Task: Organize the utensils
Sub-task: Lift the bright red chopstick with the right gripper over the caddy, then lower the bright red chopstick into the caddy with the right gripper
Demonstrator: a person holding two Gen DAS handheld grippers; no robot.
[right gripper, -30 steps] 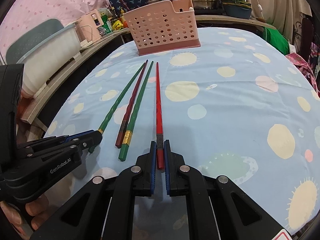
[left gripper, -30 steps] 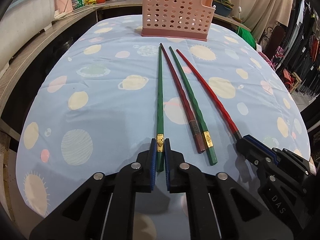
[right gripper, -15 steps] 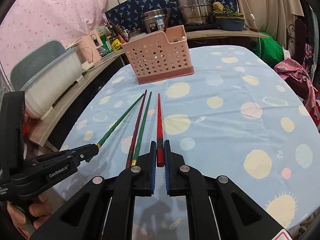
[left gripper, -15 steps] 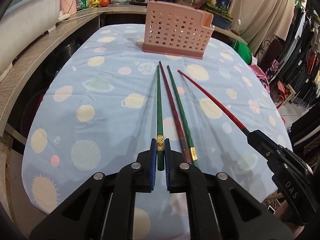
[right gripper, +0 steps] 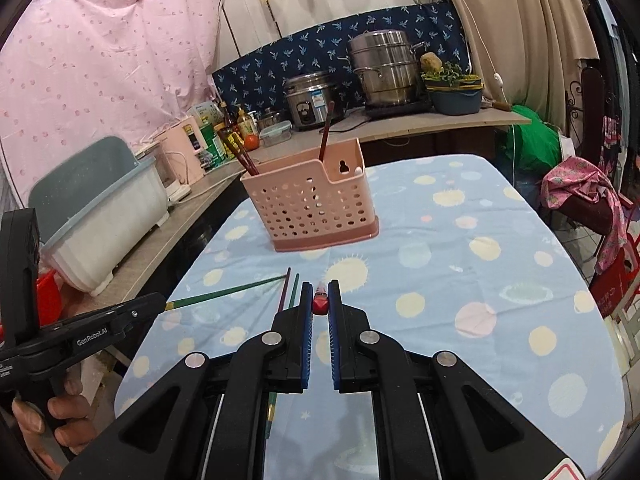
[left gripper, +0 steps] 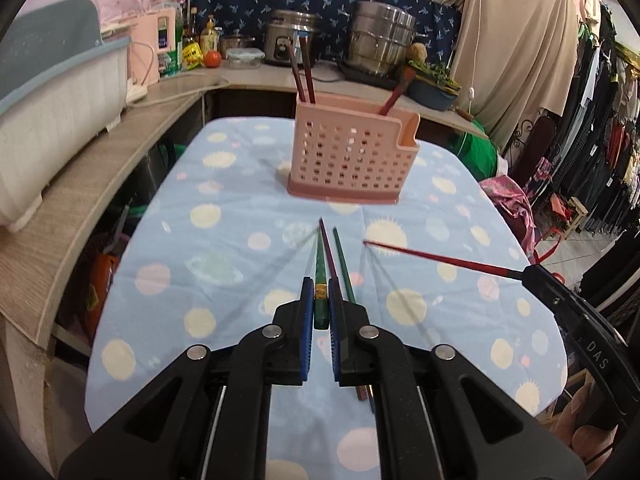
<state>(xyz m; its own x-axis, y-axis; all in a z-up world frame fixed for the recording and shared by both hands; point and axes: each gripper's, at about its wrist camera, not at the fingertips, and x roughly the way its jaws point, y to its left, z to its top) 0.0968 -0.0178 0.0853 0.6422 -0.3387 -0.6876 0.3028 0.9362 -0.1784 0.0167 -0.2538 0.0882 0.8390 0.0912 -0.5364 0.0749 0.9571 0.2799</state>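
Observation:
My left gripper [left gripper: 319,292] is shut on the thick end of a green chopstick [left gripper: 320,264], held above the table and pointing at the pink perforated holder [left gripper: 348,160]. My right gripper [right gripper: 320,296] is shut on a red chopstick [right gripper: 320,304], which in the left wrist view [left gripper: 436,258] slants in from the right. A dark red chopstick [left gripper: 334,276] and a second green one [left gripper: 344,268] lie side by side on the blue spotted tablecloth [left gripper: 224,248]. The holder [right gripper: 312,204] has a few dark chopsticks standing in it.
A wooden counter [left gripper: 80,184] runs along the left with a white and grey tub [left gripper: 48,120]. Pots and a rice cooker [right gripper: 312,100] stand behind the holder. Hanging clothes [left gripper: 600,160] and a chair with pink cloth [right gripper: 580,192] are to the right of the table.
Both grippers have risen from the table, each lifting its chopstick clear of the cloth. The two other chopsticks stay lying where they were.

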